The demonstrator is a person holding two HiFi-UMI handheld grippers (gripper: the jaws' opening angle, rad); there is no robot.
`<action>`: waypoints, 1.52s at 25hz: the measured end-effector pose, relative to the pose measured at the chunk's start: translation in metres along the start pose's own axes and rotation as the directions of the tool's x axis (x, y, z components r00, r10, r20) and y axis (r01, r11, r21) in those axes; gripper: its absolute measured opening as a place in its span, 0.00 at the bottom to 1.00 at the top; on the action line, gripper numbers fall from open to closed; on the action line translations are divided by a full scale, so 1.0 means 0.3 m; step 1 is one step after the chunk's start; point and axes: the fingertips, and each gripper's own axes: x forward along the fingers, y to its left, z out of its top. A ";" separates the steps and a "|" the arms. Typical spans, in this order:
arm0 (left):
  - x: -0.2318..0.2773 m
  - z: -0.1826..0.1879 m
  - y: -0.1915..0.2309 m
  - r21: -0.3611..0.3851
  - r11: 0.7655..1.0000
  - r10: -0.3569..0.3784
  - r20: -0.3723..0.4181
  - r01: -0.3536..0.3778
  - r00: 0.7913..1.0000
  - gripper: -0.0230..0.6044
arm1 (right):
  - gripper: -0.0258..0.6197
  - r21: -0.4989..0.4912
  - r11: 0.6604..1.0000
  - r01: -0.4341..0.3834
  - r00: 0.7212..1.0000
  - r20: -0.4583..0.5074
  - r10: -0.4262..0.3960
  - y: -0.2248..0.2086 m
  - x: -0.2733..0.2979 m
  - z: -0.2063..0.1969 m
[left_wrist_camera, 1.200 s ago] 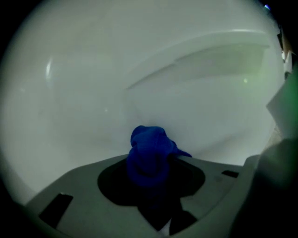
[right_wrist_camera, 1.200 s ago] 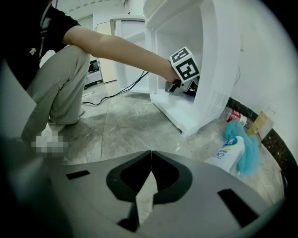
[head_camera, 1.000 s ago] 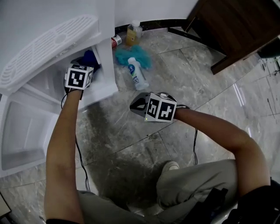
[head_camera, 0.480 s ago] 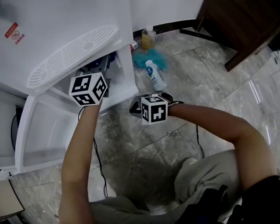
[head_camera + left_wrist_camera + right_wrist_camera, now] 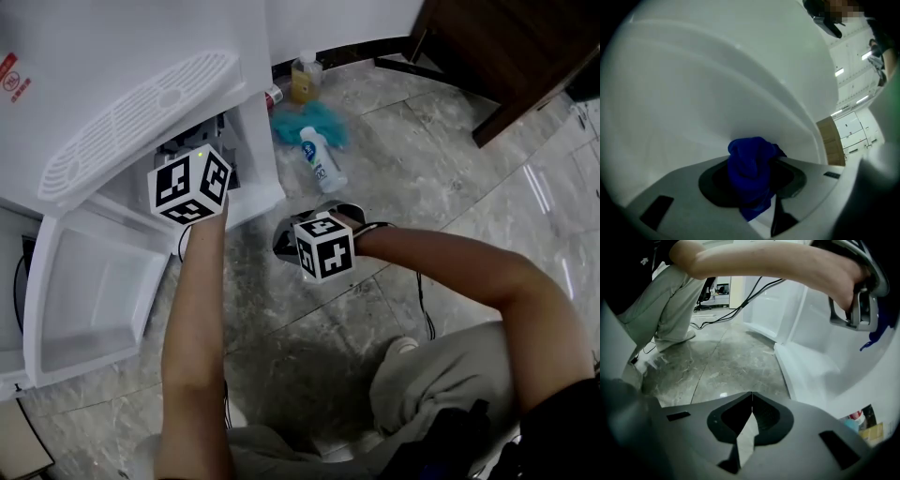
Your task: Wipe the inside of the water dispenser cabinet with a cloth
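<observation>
My left gripper is shut on a bunched dark blue cloth and faces a curved white surface of the water dispenser close ahead. In the head view its marker cube is raised in front of the dark cabinet opening, just under the drip grille. The cabinet door hangs open at the lower left. My right gripper is shut and empty, pointing down at the marble floor; in the head view the right gripper is right of the cabinet.
On the floor behind the dispenser lie a teal cloth, a white bottle, a yellowish bottle and a red can. A dark wooden cabinet stands at the upper right. The person's knee is below.
My left gripper has risen out of the cabinet opening with the blue cloth and tipped upward. The right gripper has drifted a little to the left, still shut.
</observation>
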 end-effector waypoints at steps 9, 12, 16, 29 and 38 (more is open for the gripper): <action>0.097 -0.018 0.097 -0.059 0.997 0.042 -0.034 -0.044 0.999 0.27 | 0.04 0.020 0.999 -0.050 0.998 -0.037 0.050 0.098 -0.044 -0.098; 0.051 -0.011 0.058 -0.031 0.998 0.054 -0.008 -0.054 0.999 0.27 | 0.04 -0.009 0.998 -0.067 0.997 -0.043 0.067 0.094 -0.032 -0.087; 0.052 -0.019 0.042 -0.010 0.998 0.070 0.007 -0.070 0.998 0.27 | 0.04 -0.018 0.998 -0.058 0.998 -0.002 0.058 0.056 -0.021 -0.025; 0.069 -0.040 0.073 -0.032 0.994 0.104 -0.028 -0.105 0.994 0.27 | 0.04 -0.042 0.995 -0.086 0.995 -0.059 0.083 0.123 -0.058 -0.098; 0.122 -0.065 0.126 -0.030 0.991 0.127 -0.080 -0.130 0.989 0.27 | 0.04 -0.048 0.993 -0.104 0.993 -0.057 0.101 0.161 -0.076 -0.116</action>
